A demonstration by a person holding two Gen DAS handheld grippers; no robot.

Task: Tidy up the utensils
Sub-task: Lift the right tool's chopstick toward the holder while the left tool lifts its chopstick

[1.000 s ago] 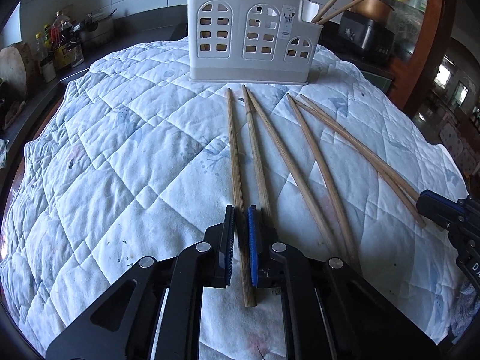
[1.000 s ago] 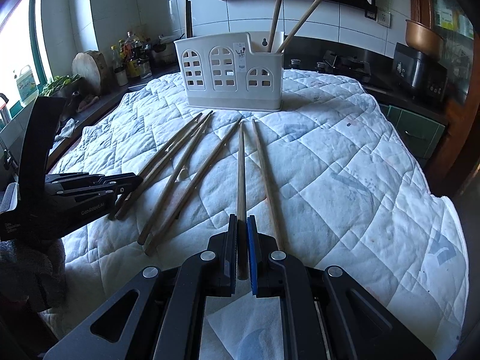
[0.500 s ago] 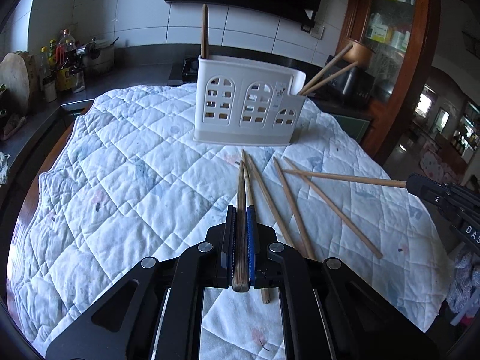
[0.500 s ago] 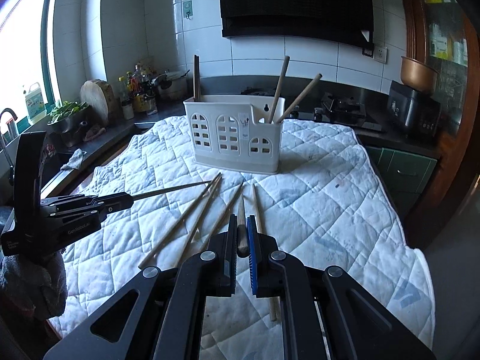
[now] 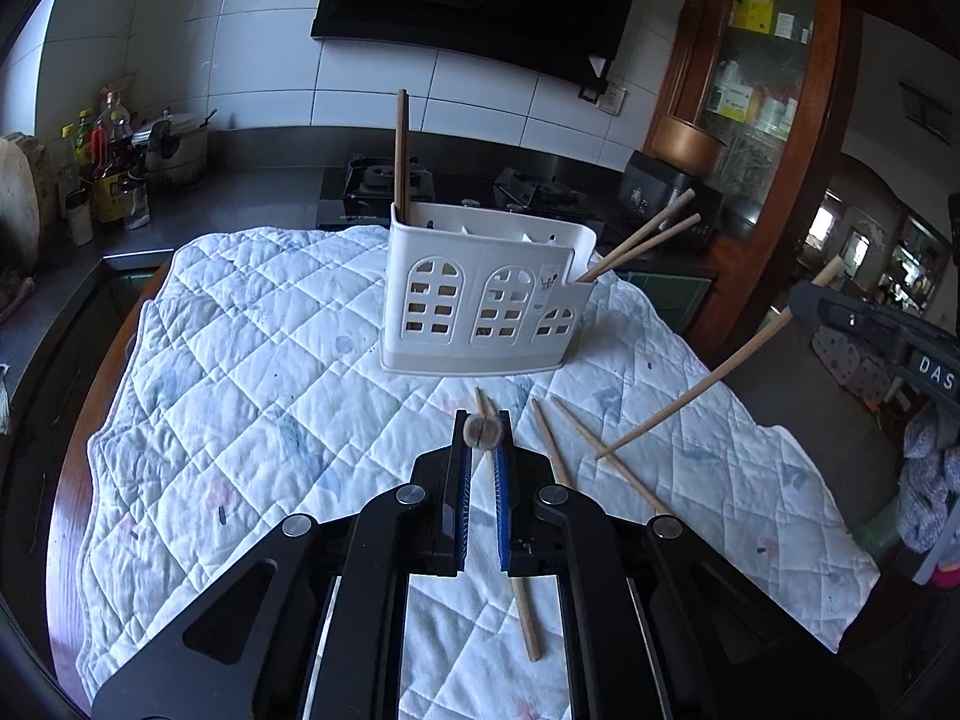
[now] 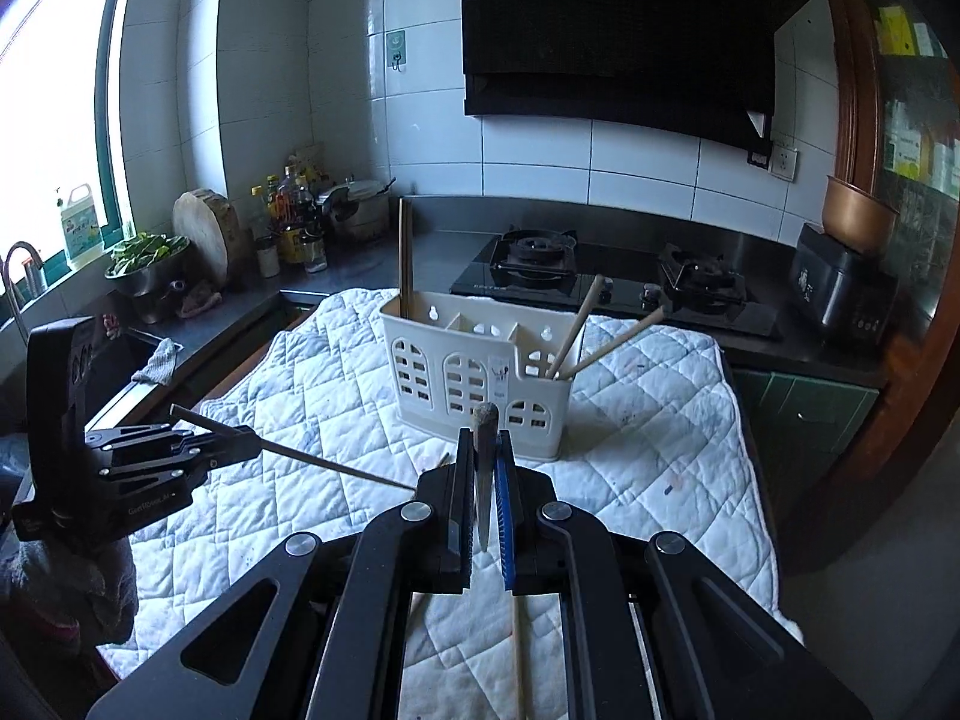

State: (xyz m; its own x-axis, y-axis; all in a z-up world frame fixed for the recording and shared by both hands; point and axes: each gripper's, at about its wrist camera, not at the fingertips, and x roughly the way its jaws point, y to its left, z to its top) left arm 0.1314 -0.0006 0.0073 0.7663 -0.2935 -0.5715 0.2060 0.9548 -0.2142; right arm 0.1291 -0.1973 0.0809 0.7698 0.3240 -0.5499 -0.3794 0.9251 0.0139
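A white plastic utensil holder (image 5: pixel 486 294) with arched cut-outs stands on the quilted cloth; it also shows in the right wrist view (image 6: pixel 480 381). It holds one upright chopstick (image 5: pixel 401 156) at its left end and two leaning ones (image 5: pixel 642 240) at its right end. My left gripper (image 5: pixel 482 438) is shut on a chopstick (image 5: pixel 482 431), seen end-on and raised off the cloth. My right gripper (image 6: pixel 482 447) is shut on a chopstick (image 6: pixel 485 456); from the left wrist view that chopstick (image 5: pixel 690 393) slants down to the cloth. Several chopsticks (image 5: pixel 549 450) lie on the cloth.
The quilted white cloth (image 5: pixel 252 360) covers a table. Behind it are a dark counter with a gas hob (image 6: pixel 531 258), bottles (image 6: pixel 294 222) and a cutting board (image 6: pixel 207 231) at left, a dark appliance (image 6: pixel 843 291) and a wooden cabinet (image 5: pixel 762 120) at right.
Both grippers have risen from the cloth, each lifting its chopstick. The chopsticks now point steeply, with their ends toward the cameras. The holder looks farther away.
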